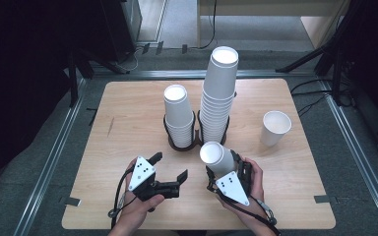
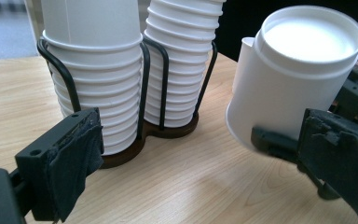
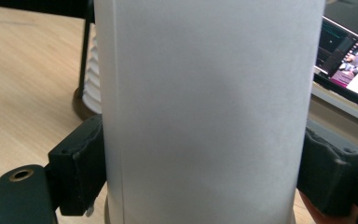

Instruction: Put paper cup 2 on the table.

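High view: wooden table w/ a black wire cup holder near centre, two bays side by side. Left bay has the shorter cup stack, right bay the taller cup stack; both stacks bottom-up, white. A lone paper cup stands mouth-up on the table, well to the right of the holder. Left gripper sits at the near edge left of centre, held by the left hand, jaws wide apart w/ nothing btwn them, pointing toward the holder. Right gripper, held by the right hand, is clamped on a held cup, bottom-up & tilted, just in front of the holder's right bay. Left gripper view: its two jaws stand far apart, padded faces empty; the holder w/ the shorter stack and taller stack is straight ahead, & the held cup shows at right, tilted, base facing up, its lower wall pinched in the right gripper. Right gripper view: the held cup spans most of the frame, wall upright, a jaw pressed against each side; part of the holder & a stack's rims show behind at left, table beyond.
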Available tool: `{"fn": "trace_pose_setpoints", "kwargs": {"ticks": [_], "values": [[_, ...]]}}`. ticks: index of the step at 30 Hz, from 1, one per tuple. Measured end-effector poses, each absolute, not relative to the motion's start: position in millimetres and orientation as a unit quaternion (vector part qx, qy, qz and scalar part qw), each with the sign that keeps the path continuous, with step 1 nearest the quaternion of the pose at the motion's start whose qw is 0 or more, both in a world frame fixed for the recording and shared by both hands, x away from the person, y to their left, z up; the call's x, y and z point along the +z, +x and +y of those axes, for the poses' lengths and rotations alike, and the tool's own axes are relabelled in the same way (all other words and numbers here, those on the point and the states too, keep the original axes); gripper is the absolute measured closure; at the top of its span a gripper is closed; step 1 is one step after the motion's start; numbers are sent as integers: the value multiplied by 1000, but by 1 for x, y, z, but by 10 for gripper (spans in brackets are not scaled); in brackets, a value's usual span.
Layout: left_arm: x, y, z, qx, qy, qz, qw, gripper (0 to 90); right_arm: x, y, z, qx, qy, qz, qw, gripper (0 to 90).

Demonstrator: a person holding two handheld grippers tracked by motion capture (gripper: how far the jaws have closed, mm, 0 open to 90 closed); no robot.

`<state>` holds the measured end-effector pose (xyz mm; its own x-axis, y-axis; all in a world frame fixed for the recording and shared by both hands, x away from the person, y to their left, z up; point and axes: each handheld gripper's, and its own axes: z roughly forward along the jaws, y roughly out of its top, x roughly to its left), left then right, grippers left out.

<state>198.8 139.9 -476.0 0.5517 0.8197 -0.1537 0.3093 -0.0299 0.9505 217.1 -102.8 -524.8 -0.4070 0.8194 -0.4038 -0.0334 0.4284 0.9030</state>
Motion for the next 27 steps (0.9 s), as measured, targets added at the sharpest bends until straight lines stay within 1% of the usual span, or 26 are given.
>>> {"fn": "trace_pose_setpoints", "kwargs": {"ticks": [17,27], "values": [[-473,195,132,208,696,395,563,10,-536,209,-82,442,231,727,473,146],[-472,194,127,190,706,386,562,10,-538,207,-78,429,203,732,489,146]]}}
